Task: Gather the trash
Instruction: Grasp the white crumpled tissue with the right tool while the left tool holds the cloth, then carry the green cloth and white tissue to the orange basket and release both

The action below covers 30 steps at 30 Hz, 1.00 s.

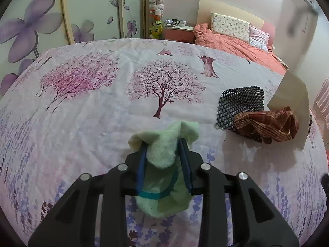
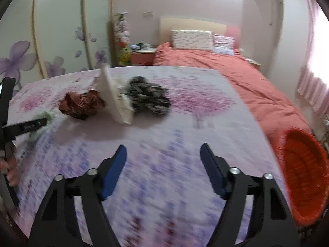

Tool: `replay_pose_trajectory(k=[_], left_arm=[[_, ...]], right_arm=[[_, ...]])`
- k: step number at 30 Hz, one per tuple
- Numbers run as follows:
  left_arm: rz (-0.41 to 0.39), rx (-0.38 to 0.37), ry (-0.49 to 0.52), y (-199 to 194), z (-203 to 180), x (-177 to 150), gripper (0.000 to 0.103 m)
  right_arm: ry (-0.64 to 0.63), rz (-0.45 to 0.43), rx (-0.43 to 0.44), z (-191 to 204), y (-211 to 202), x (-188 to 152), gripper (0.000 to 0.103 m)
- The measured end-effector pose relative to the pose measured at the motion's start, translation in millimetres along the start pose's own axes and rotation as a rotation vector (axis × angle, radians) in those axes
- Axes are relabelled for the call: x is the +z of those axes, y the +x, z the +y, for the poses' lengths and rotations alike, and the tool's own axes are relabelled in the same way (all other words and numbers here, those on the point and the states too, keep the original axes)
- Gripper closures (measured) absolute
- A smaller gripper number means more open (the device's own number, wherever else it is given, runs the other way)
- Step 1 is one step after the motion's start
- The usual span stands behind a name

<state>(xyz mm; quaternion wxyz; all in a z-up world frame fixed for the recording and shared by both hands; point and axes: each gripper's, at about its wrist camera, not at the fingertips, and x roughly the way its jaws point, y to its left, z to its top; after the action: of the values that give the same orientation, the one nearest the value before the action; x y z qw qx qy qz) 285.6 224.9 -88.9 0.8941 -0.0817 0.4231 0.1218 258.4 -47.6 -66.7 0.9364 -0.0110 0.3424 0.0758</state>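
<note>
the left gripper [image 1: 163,154] has its jaws closed most of the way on a pale green cloth [image 1: 164,144], which bulges out above and below the blue pads and hangs limp, just over the near part of the flowered bed cover [image 1: 86,123]. it looks light, soft and squashy; a pinch through the bunched middle seems enough, and a loose corner would likely slip out.

the right gripper [image 2: 163,156] stands roughly half open with nothing between its jaws, above the near middle of the bed cover.

toward the far side of the cover lie a crumpled reddish-brown woven cloth [image 2: 82,105], a tilted cream card or box flap [image 2: 115,100] beside it, and a black mesh mat [image 1: 240,105] partly under the brown cloth. the cloth should gather easily at any raised fold; the mesh looks floppy and open, so a jaw may catch it at an edge; the card is stiffer and best taken by its free rim.

an orange-red woven basket [image 2: 304,177] sits off the cover's right edge, probably where the trash goes.
</note>
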Motion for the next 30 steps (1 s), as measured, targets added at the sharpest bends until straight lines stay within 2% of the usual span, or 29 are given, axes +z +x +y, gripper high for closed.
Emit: replay_pose_trajectory(k=[2, 8, 15, 18, 19, 23, 30], left_arm=[[0.0, 0.002, 0.001, 0, 0, 0, 0.071], [0.0, -0.001, -0.001, -1, -3, -1, 0.071], [0.0, -0.008, -0.005, 0, 0, 0, 0.071], [0.0, -0.011, -0.007, 0, 1, 0, 0.071], [0.0, -0.011, -0.007, 0, 1, 0, 0.071], [0.0, -0.011, -0.007, 0, 1, 0, 0.071], [0.0, -0.012, -0.007, 0, 1, 0, 0.071]], right_arm=[[0.008, 0.01, 0.03, 7, 12, 9, 0.049], [0.009, 0.005, 0.049, 29, 40, 36, 0.055], [-0.002, 0.061, 0.057, 38, 58, 37, 0.06], [-0.01, 0.08, 0.052, 40, 61, 36, 0.071], [-0.011, 0.085, 0.05, 40, 62, 36, 0.078], [0.006, 0.08, 0.068, 33, 55, 33, 0.094], [0.065, 0.012, 0.142, 14, 15, 27, 0.096]])
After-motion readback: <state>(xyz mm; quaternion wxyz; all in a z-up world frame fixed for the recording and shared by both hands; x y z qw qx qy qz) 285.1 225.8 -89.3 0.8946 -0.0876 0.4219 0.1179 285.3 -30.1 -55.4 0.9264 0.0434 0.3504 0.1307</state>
